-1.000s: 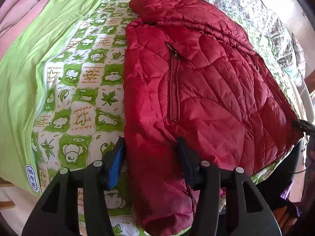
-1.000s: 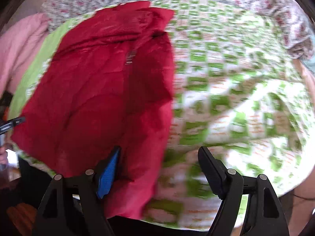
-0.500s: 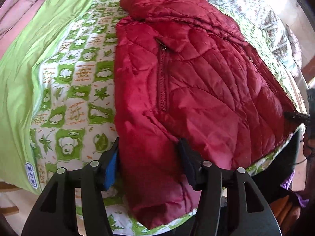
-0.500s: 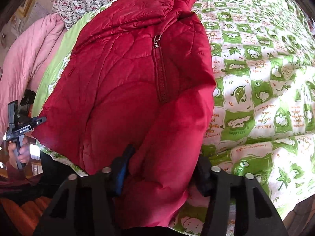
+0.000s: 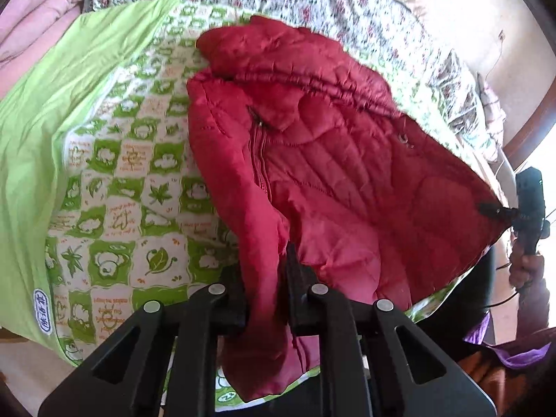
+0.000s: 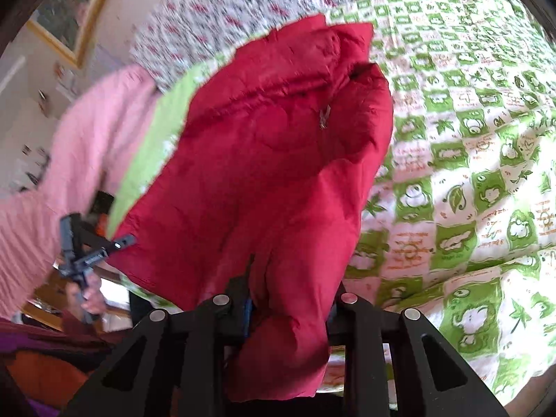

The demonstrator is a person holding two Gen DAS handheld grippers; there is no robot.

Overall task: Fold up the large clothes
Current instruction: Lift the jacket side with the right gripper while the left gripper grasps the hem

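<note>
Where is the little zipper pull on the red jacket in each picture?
Left wrist view: the zipper pull sits left of centre, upper half, just under the folded collar.
Right wrist view: the zipper pull sits a bit right of centre, upper third, blurred.
Shared landmark: the red jacket lying on the green checked sheet, its near edge between the jaws in both views.

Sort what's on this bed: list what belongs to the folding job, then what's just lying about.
Part of the job:
- red quilted jacket
- left gripper, closing on the jacket's hem
- right gripper, closing on its other corner

Just lying about:
- green patterned quilt
- pink blanket
- floral sheet
</note>
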